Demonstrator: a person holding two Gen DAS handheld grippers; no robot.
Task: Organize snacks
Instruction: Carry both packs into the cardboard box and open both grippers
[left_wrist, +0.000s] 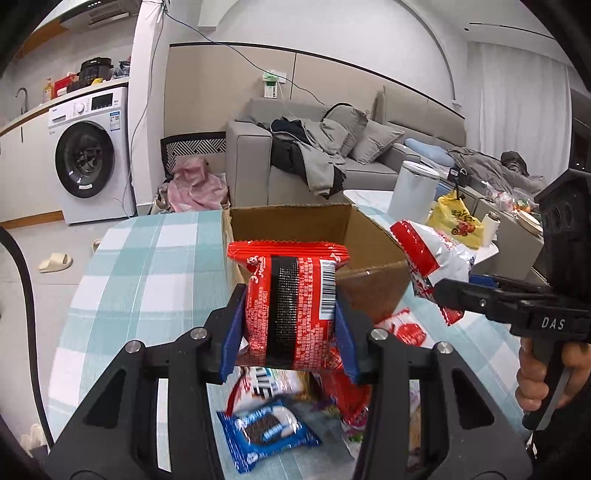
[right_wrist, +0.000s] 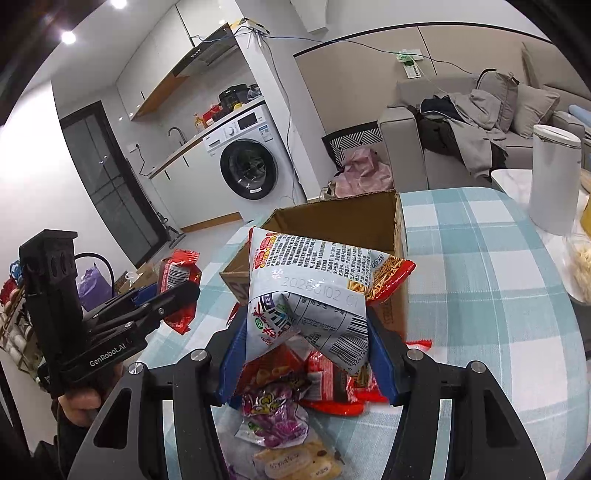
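Cardboard box (left_wrist: 373, 258) stands open on the checked tablecloth (left_wrist: 147, 266), flaps up; the part of its interior that shows, the brown inner walls, holds nothing visible, and the floor of the box is hidden behind the held packets in both views. Left gripper (left_wrist: 290, 325) is clamped on a red snack packet (left_wrist: 295, 306), blue pads pressing its two sides, barcode at the packet's 3 o'clock edge; the packet is lifted off the table and sits in front of the box's near wall, at 12 o'clock from the gripper body. Right gripper (right_wrist: 306, 343) is clamped on a silver-and-red noodle snack bag (right_wrist: 314, 280), crumpled at the grip, date print across its middle; the bag hangs just before the box's near rim (right_wrist: 332, 214), box at 12 o'clock from it. In the left wrist view the right gripper enters at 3 o'clock with the same bag (left_wrist: 432, 254) beside the box's right wall. In the right wrist view the left gripper appears at 9 o'clock with the red packet (right_wrist: 177, 277). Loose on the cloth below the grippers, at 6 o'clock: a blue cookie pack (left_wrist: 266, 432), a purple packet (right_wrist: 277, 413), a pale yellow packet (right_wrist: 295, 461), and red packets (right_wrist: 332, 380). White canister (right_wrist: 554, 177) at 2 o'clock, on an adjacent table.
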